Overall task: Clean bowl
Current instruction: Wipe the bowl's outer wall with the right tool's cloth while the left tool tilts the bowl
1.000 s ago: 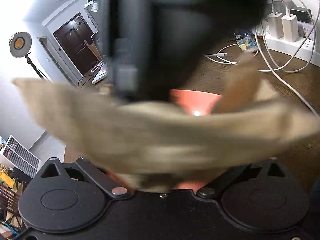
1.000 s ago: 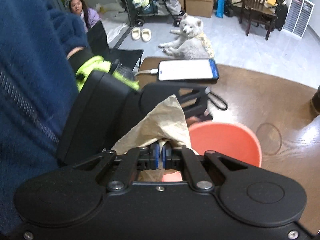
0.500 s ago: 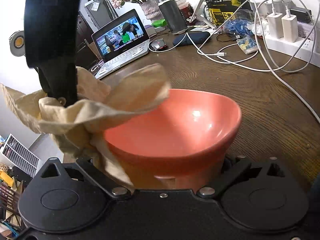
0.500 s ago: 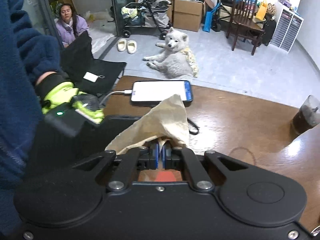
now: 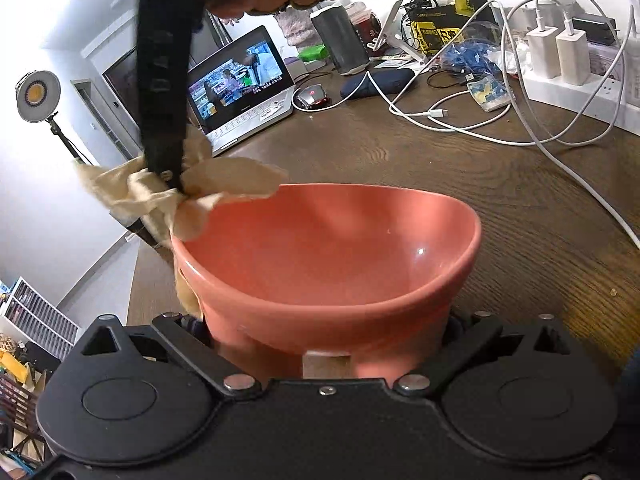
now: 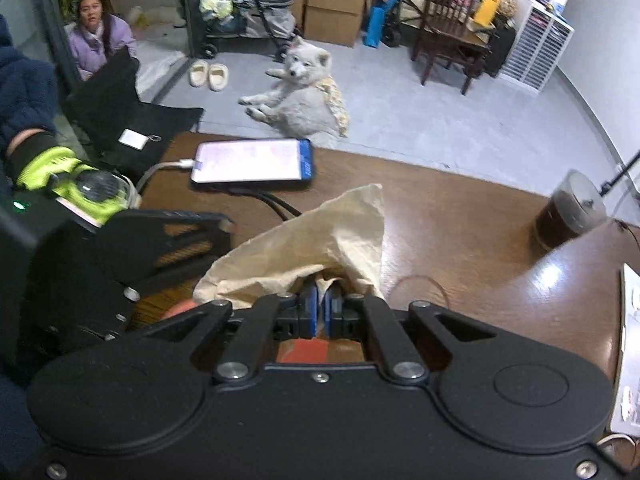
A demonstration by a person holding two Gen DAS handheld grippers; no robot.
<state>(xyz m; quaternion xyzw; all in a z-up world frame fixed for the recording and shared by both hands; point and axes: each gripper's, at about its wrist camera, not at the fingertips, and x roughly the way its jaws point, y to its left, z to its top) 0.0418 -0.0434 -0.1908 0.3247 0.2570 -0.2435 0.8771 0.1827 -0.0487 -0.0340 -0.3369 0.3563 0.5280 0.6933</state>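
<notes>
Bowl: I see the salmon bowl (image 5: 328, 256) tilted between my left gripper (image 5: 326, 320) jaws, which clamp its lower body; the pads themselves are hidden behind it.
Right gripper: my right gripper (image 6: 320, 310) has its jaws closed on the beige cloth (image 6: 304, 252).
Cloth: bunched at the bowl's left rim; contact unclear.
Worktop: the brown worktop (image 5: 500, 208) lies beneath; the bowl's foot is cut off.

Lived-in home, probably a living room, white dog (image 6: 298, 102) on floor, slippers (image 6: 209, 75), stroller (image 6: 244, 4), cluttered wooden table (image 5: 500, 200)
</notes>
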